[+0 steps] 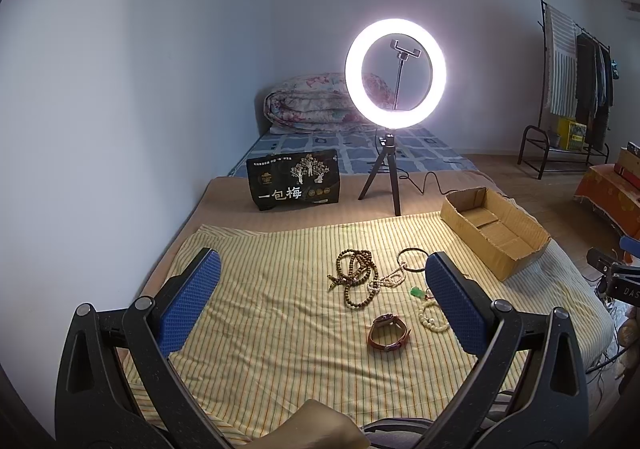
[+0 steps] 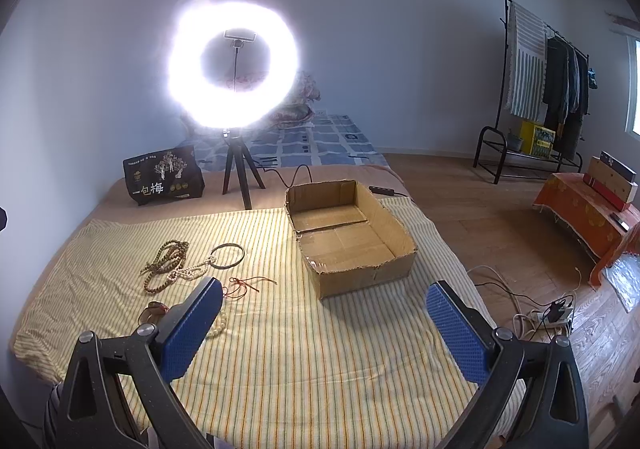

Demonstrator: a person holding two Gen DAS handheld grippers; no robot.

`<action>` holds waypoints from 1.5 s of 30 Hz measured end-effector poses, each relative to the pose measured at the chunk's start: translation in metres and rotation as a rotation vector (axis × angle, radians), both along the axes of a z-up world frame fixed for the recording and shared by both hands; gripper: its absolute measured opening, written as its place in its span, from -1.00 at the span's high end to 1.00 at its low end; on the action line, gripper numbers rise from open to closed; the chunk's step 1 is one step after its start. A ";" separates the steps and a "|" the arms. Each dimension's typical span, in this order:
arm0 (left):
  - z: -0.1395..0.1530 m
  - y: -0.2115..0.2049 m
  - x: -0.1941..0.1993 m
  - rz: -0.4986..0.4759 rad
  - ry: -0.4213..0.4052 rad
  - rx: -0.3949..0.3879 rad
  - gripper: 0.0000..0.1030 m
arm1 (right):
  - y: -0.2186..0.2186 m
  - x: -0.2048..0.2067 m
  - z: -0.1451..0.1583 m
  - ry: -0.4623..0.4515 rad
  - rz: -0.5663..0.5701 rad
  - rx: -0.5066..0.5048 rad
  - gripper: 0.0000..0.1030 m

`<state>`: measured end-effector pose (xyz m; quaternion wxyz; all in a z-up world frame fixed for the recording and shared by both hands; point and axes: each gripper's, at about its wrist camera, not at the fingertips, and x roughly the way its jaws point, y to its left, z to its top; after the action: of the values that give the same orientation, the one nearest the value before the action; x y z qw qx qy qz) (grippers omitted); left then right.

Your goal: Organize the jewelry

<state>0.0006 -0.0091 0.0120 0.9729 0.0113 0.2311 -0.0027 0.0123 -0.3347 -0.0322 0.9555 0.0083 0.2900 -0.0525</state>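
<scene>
Jewelry lies on a striped yellow cloth [image 1: 260, 313]: a brown bead necklace [image 1: 356, 275], a white pearl strand [image 1: 390, 281], a thin dark bangle [image 1: 412, 259], a brown leather watch [image 1: 388, 333], a pale bead bracelet [image 1: 432, 317] and a green pendant [image 1: 417, 292]. An open, empty cardboard box [image 1: 496, 227] stands to their right. My left gripper [image 1: 322, 305] is open and empty, above the cloth just before the jewelry. My right gripper [image 2: 324, 329] is open and empty, in front of the box [image 2: 348, 233]; the necklace [image 2: 166, 265], bangle [image 2: 228, 255] and a red cord [image 2: 244, 285] lie to its left.
A lit ring light on a tripod [image 1: 394, 73] and a black snack bag [image 1: 294, 179] stand behind the cloth. A folded quilt [image 1: 312, 105] lies farther back. A clothes rack [image 2: 536, 89], an orange-covered table [image 2: 592, 209] and a power strip with cables [image 2: 552, 313] are on the right.
</scene>
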 end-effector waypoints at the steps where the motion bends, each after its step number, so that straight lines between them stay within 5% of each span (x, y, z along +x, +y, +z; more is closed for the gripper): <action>1: 0.000 0.000 0.000 0.000 0.000 0.001 -1.00 | 0.001 0.000 0.000 0.001 0.001 -0.001 -0.99; 28: -0.015 -0.002 0.007 -0.012 0.028 0.009 -1.00 | 0.001 0.007 -0.009 0.024 0.007 -0.001 -0.99; 37: -0.033 0.009 0.030 -0.011 0.094 0.002 -1.00 | 0.003 0.027 -0.014 0.031 0.047 -0.038 -0.99; 45: -0.068 0.019 0.069 -0.077 0.207 -0.024 -0.99 | 0.012 0.064 -0.039 0.096 0.197 -0.009 -0.99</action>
<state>0.0693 0.0094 -0.0561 0.9430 0.0081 0.3298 -0.0442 0.0763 -0.3227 -0.0717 0.9411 -0.0271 0.3346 0.0403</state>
